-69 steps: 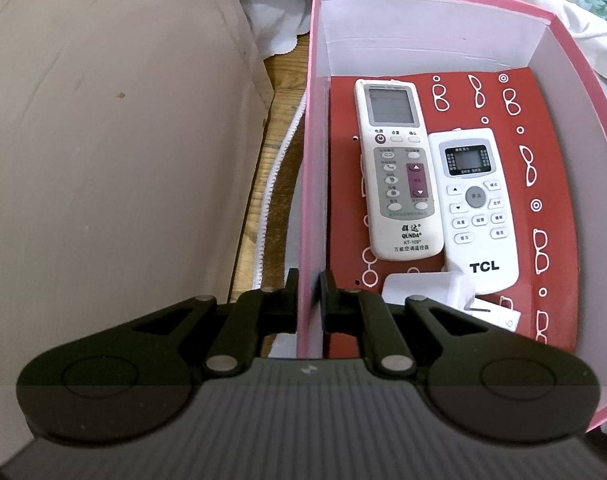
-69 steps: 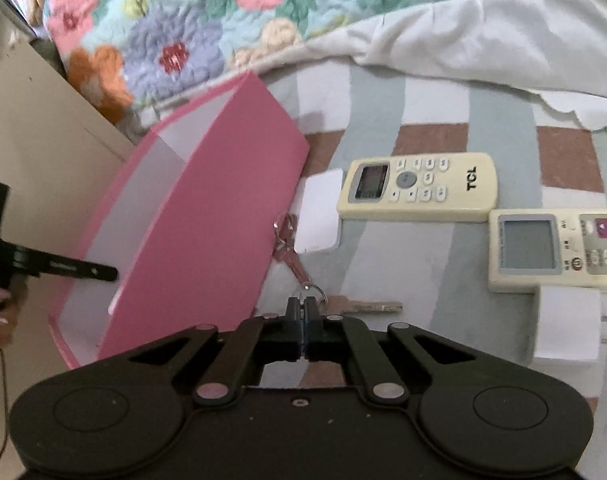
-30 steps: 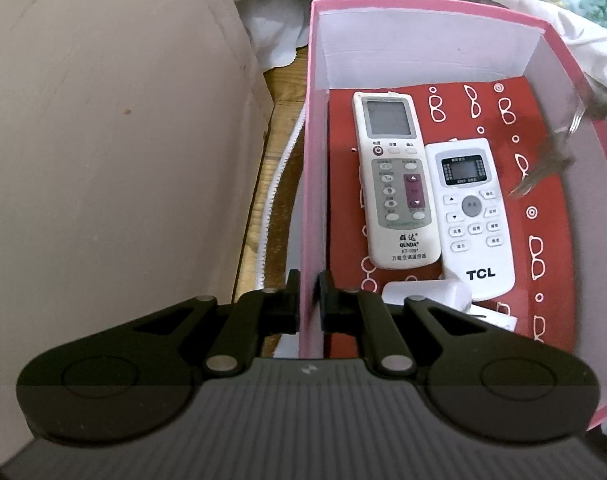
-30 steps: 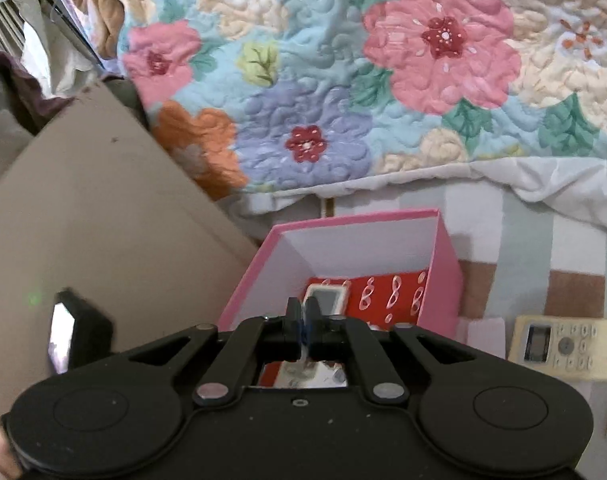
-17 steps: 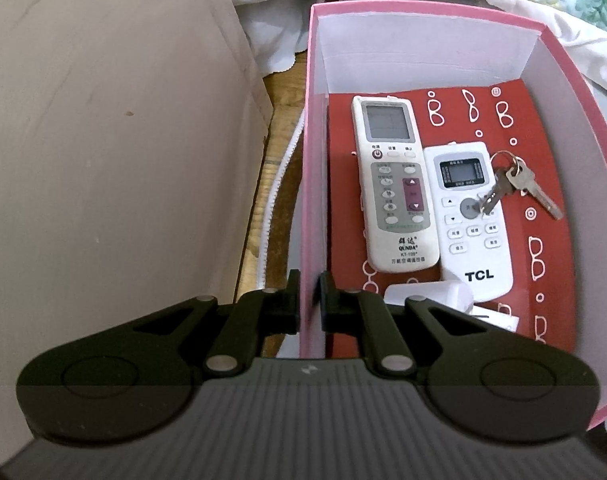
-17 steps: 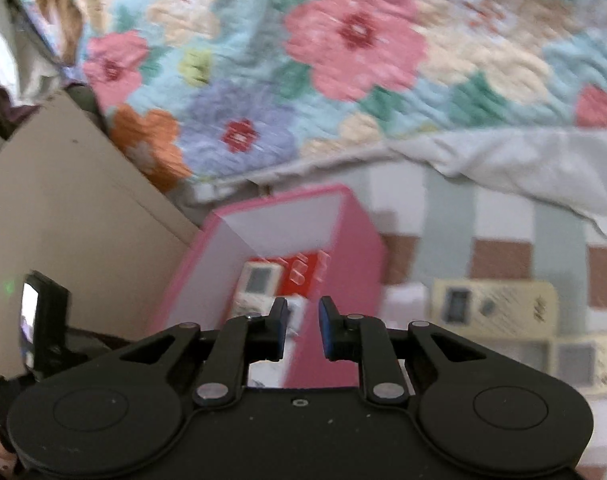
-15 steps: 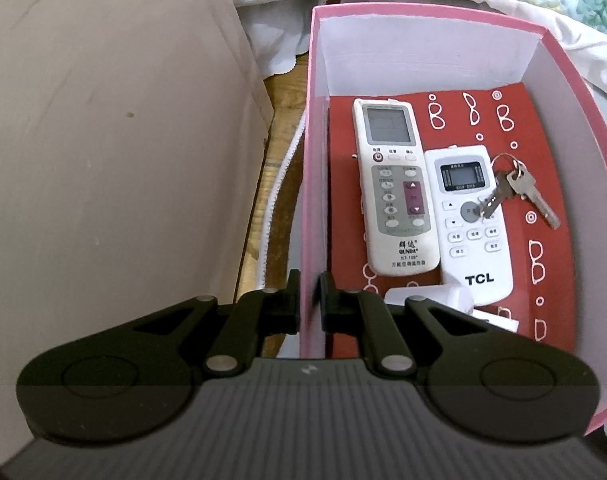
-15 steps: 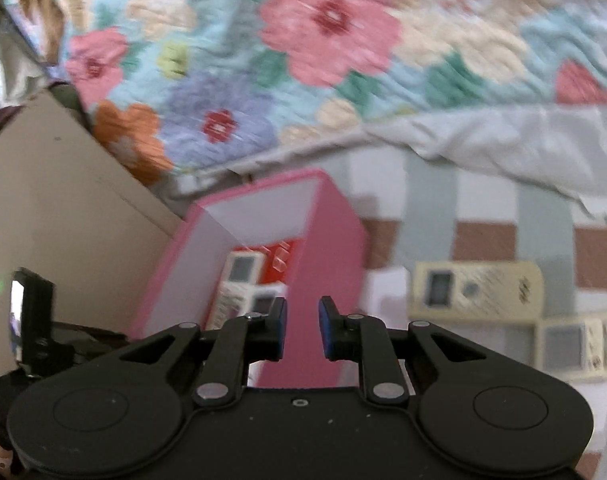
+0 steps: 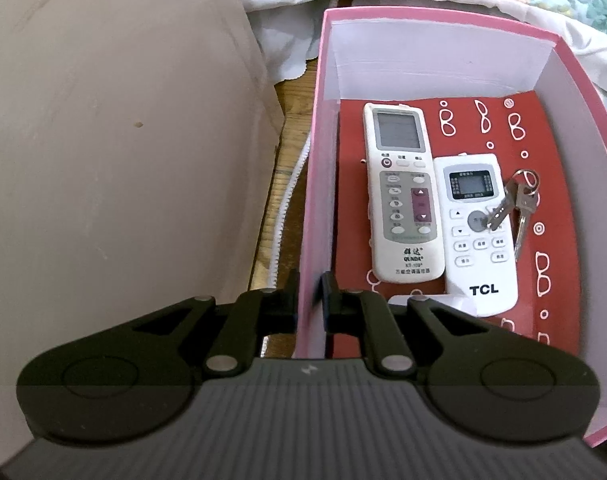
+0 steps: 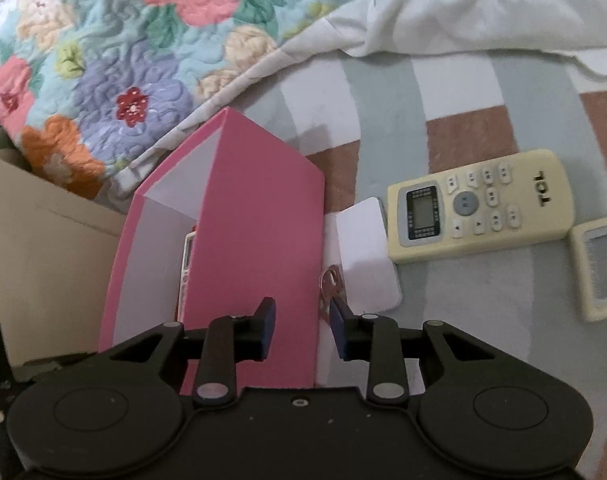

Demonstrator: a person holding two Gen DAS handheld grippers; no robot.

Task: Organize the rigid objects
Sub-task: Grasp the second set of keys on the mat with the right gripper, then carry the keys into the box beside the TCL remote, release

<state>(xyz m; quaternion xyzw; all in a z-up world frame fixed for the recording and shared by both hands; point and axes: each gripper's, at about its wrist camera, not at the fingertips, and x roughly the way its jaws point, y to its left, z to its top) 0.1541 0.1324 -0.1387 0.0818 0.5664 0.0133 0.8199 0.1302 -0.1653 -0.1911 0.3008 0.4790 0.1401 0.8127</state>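
Pink cardboard box (image 9: 323, 184) wall sits pinched in the left gripper (image 9: 308, 300); right gripper (image 10: 301, 330) gapes wide, half-hiding metal keys (image 10: 328, 292) at lower centre.

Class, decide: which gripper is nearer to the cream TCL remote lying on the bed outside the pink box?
Right. The right gripper hovers open just short of the cream TCL remote; the left gripper clamps the pink box wall's far side.

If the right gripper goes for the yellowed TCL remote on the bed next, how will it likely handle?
The yellowed TCL remote looks like a rigid plastic slab, so it probably won't flex. It lies flat on the soft checked bedding, so it shouldn't roll, though the fabric may give under a push. The right gripper is open and would likely need to span its narrow width.
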